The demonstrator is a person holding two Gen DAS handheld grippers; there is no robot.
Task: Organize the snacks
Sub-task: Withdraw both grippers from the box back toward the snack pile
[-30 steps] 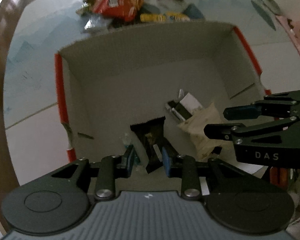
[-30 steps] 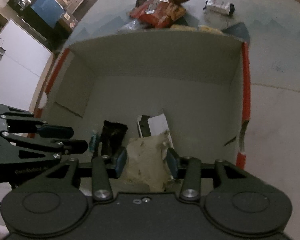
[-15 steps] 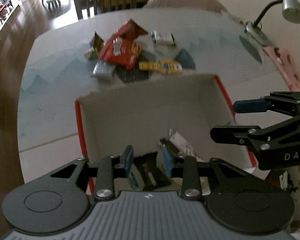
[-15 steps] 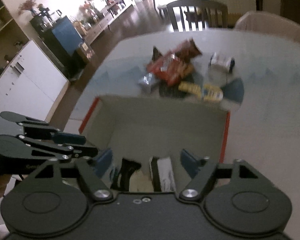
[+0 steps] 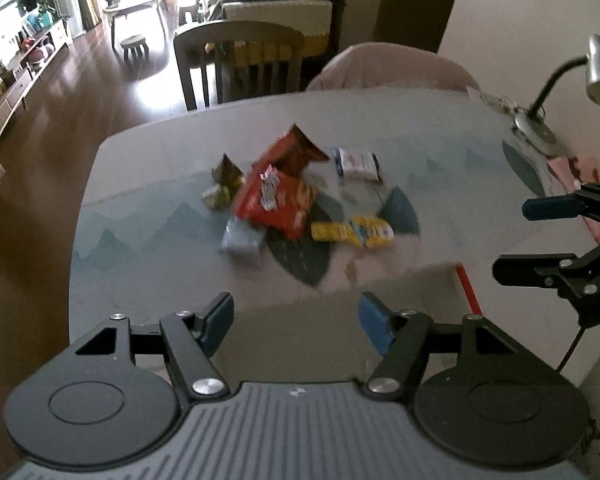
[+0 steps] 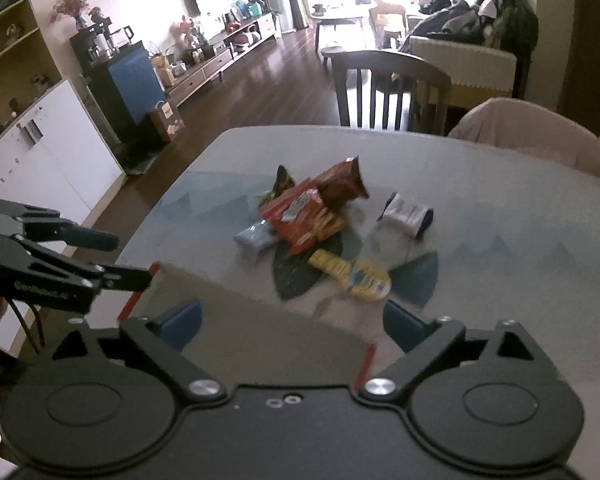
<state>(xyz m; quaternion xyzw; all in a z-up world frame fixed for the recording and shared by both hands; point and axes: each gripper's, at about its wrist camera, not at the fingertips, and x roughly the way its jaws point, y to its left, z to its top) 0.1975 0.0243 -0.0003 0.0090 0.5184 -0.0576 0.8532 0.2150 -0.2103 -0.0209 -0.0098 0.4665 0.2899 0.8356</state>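
We hold the left gripper [image 5: 296, 322] and the right gripper [image 6: 292, 324] above the near edge of the box [image 6: 260, 320], both with jaws spread wide and nothing between them. Beyond the box, the snacks sit clustered mid-table [image 5: 140, 240]: a red bag [image 5: 276, 200], a yellow packet [image 5: 352, 232], a white packet [image 5: 358, 164], a silver packet [image 5: 242, 238]. Lamp [image 5: 596, 72] at far right.

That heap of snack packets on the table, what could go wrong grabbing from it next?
The big red crinkly packet overlaps the pale blue wrapper and yellow packets, so pulling one may drag its neighbours. The open left gripper and open right gripper could collide reaching together.
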